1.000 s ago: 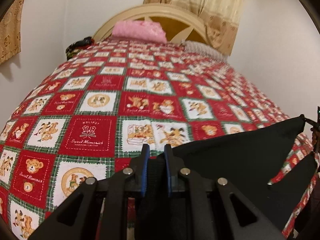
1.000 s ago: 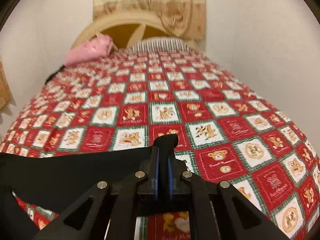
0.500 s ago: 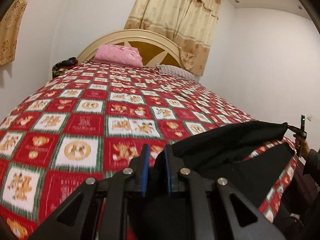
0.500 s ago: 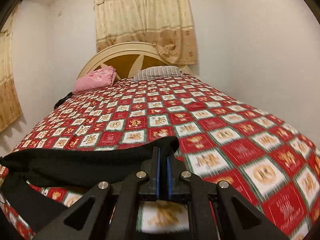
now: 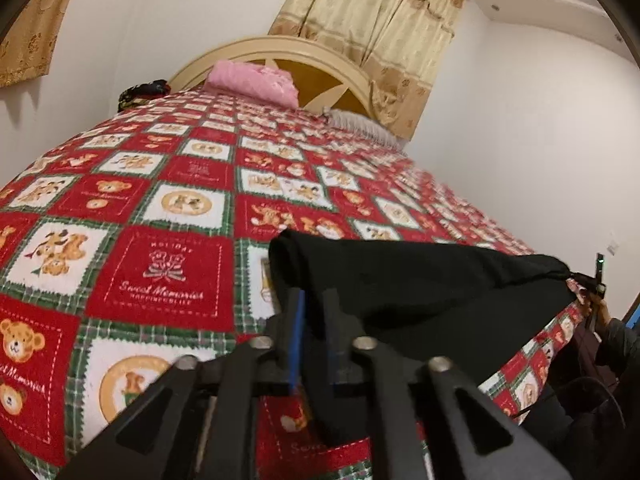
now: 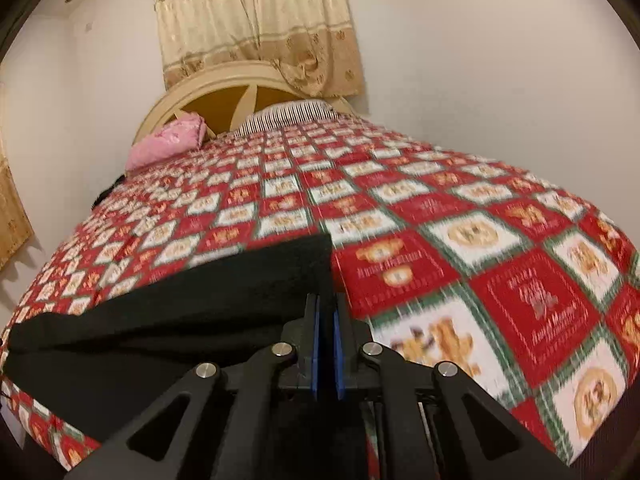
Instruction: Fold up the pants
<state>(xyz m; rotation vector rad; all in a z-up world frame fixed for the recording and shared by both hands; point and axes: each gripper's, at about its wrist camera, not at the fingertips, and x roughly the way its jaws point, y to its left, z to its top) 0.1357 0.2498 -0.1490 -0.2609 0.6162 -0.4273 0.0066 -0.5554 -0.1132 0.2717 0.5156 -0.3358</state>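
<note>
Black pants (image 5: pixel 420 284) hang stretched between my two grippers over the near edge of the bed. My left gripper (image 5: pixel 312 300) is shut on one corner of the pants, which folds over its fingertips. My right gripper (image 6: pixel 326 304) is shut on the other corner of the pants (image 6: pixel 180 312). In the left wrist view the far end of the cloth runs to the right gripper (image 5: pixel 592 280) at the right edge. The lower part of the pants drops below the bed edge, out of sight.
The bed has a red, white and green teddy-bear quilt (image 5: pixel 180 200) (image 6: pixel 480 240). A pink pillow (image 5: pixel 252 80) (image 6: pixel 164 144) and a striped pillow (image 6: pixel 288 114) lie by the cream headboard (image 5: pixel 320 52). White walls stand on both sides.
Both grippers have carried the stretched pants forward over the quilt and lower. The cloth now covers more of the near quilt. Both stay shut.
</note>
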